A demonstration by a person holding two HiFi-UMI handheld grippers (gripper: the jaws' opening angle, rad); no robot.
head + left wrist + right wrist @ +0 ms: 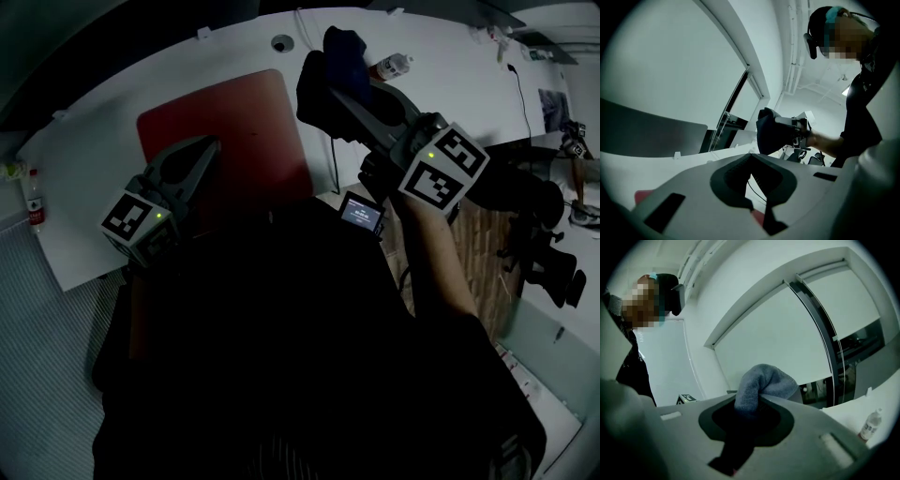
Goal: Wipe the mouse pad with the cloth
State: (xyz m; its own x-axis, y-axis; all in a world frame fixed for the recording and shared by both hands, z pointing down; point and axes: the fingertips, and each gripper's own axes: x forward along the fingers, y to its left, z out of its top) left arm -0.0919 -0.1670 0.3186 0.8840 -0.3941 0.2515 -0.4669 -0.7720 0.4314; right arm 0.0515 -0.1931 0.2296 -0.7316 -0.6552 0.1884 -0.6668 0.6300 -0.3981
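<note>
The red mouse pad [234, 127] lies flat on the white table [94, 187]. My right gripper [342, 94] is raised above the pad's right edge and is shut on a dark blue cloth [330, 70], which bunches out past its jaws. That cloth [764, 385] fills the right gripper [750, 401] in the right gripper view. My left gripper [208, 148] hovers over the pad's near left part, jaws together with nothing between them. The left gripper view looks past the left gripper [751, 157] to the cloth [771, 131], with slivers of the mouse pad [642, 196] below.
A small bottle [389, 66] lies on the table behind the cloth, and another bottle [35, 202] stands off the table's left end. A small screen device [361, 214] and a black cable [335, 164] sit at the pad's right. A wooden surface [487, 253] is further right.
</note>
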